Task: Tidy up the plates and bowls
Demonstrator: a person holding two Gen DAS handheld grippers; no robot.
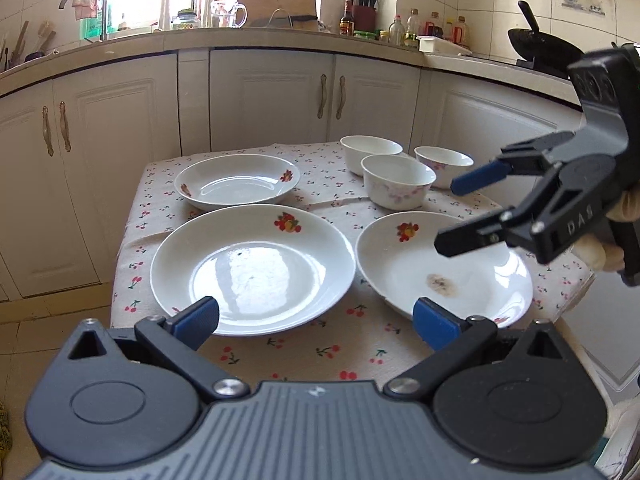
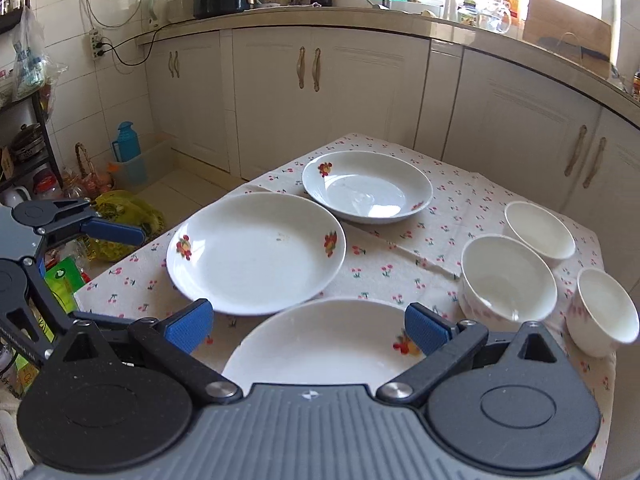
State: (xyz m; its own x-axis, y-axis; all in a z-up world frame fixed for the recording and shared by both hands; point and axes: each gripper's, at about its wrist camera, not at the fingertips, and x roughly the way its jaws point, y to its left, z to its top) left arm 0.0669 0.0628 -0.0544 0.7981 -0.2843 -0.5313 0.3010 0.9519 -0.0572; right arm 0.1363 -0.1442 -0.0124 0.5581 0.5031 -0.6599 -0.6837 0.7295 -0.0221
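Three glossy white ceramic plates [image 1: 253, 268] and three white ceramic bowls [image 1: 398, 180] sit apart on the cherry-print-clothed bench [image 1: 304, 354], slippery and breakable, best pinched at rims by the left gripper [image 1: 316, 318] and right gripper [image 2: 306, 326], jaws spread and empty.

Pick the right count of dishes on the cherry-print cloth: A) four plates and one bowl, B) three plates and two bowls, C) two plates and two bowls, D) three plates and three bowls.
D: the left wrist view shows three plates and three bowls on the cloth.
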